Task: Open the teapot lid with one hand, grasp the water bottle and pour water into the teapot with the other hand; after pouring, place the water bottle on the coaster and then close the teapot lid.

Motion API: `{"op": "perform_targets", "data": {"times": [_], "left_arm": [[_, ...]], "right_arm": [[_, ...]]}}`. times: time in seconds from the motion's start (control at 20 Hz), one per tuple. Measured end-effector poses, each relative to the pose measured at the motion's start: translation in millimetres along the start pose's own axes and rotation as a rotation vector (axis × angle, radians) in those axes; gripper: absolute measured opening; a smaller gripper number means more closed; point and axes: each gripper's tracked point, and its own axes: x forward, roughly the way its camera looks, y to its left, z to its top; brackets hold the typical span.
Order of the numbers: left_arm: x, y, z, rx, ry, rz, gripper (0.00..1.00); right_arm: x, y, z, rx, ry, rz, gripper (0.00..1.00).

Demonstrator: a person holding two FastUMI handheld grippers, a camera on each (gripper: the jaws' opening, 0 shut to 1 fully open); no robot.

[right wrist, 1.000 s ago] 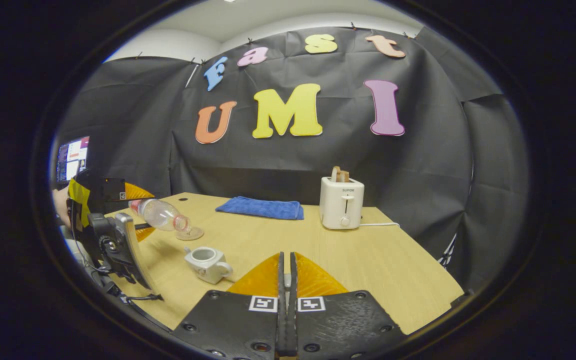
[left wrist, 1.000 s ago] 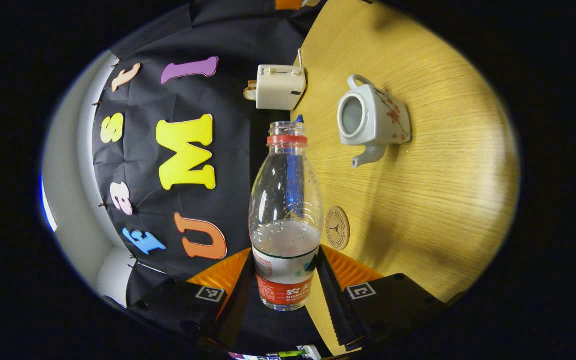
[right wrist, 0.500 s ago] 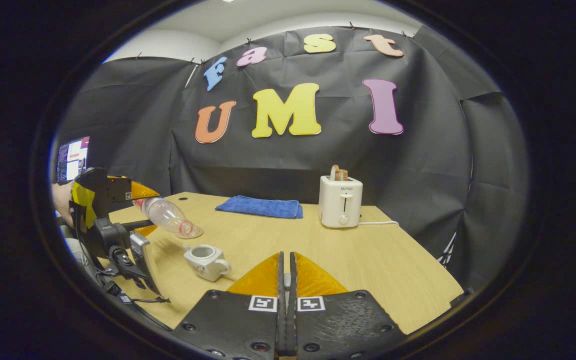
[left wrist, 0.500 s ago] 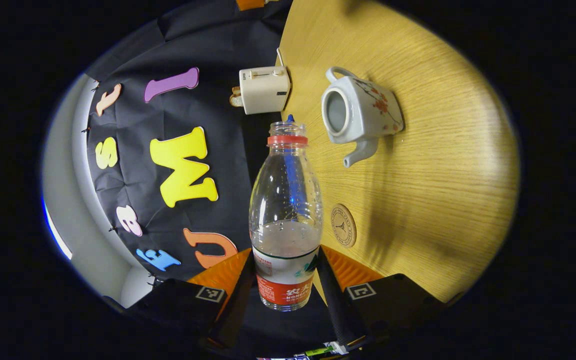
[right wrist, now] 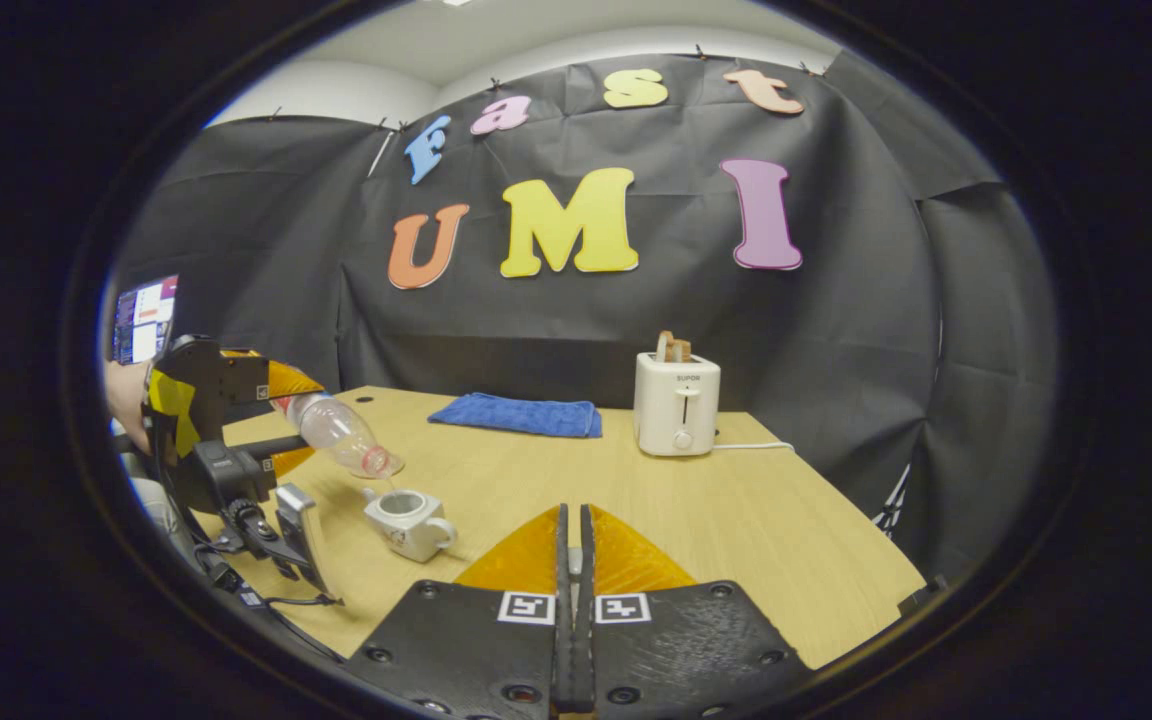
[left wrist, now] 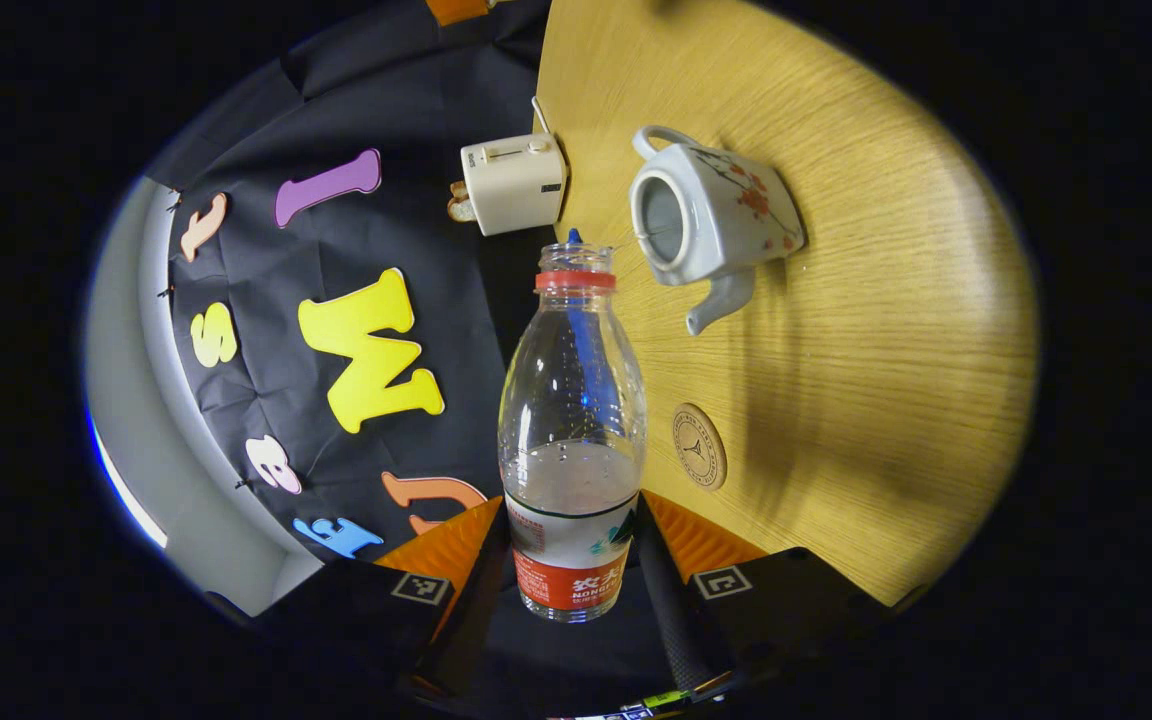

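While the bottle [left wrist: 572, 420] is tipped over the teapot [left wrist: 711, 225], we judge the step in hand to be the pour itself, and doing it well means keeping the open neck right over the pot's round mouth and tipping slowly. In the right gripper view the bottle [right wrist: 341, 435] slants down with its mouth just above the teapot [right wrist: 406, 520], and a thin stream seems to fall between them, though it is too small to be sure. In the left gripper view the teapot sits at about one o'clock from the bottle's neck, lid off, its spout pointing toward five o'clock. The lid itself we cannot place. Water fills only the bottle's lower part, so we would tilt further by small degrees and not shake, lest it splash onto the bench [left wrist: 886, 330].

On the left gripper [left wrist: 572, 560], the fingers are spread to the bottle's width and press its labelled lower part from both sides, a firm hold. On the right gripper [right wrist: 573, 560], the fingers are drawn together with a mere slit between them; whether the lid sits pinched there we cannot tell.

The coaster [left wrist: 699, 446] lies bare on the bench at about three o'clock from the bottle's middle, ready for the bottle afterward.
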Motion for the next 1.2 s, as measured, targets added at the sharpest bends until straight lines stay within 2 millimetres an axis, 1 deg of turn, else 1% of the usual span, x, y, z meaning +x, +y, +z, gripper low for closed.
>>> {"op": "perform_targets", "data": {"times": [1.2], "left_arm": [[4.0, 12.3, 3.7, 0.165, 0.037, 0.027, 0.73]], "right_arm": [[-4.9, -2.2, -2.9, 0.01, -0.004, 0.007, 0.0]]}}
